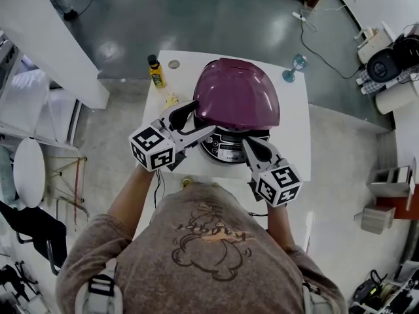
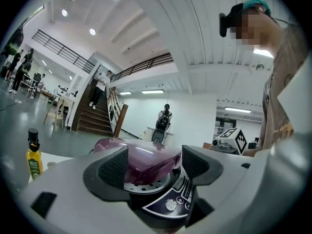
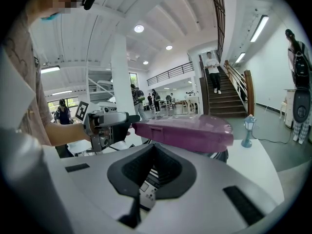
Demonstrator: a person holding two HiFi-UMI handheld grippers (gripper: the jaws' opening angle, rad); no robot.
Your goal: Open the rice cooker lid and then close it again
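Two tongs work at the near side of a rice cooker [image 1: 217, 141] that sits on a white table [image 1: 291, 136]. The right tongs [image 1: 251, 146] are nearest the person. Their jaws are drawn together with nothing between them, and they are poised over the cooker's dark control panel [image 1: 229, 154], which shows through the slit below the tips. I cannot tell whether they touch it.

Just left of them and slightly farther out, the left tongs [image 1: 190, 120] have their jaws spread wide. The front rim of the purple lid [image 1: 237, 91] lies in the gap, with one tip against that rim. The lid is up only partway, hanging roughly level over the body. Under it, beyond the left tongs, a perforated metal plate [image 2: 141, 185] shows; what the pot holds is hidden.

Farther out, left of the left tongs, stands a bottle [image 1: 156, 72] of yellow liquid with a black cap. Beyond the right tongs, near the table's far corner, stands a small blue stemmed glass [image 1: 294, 68].
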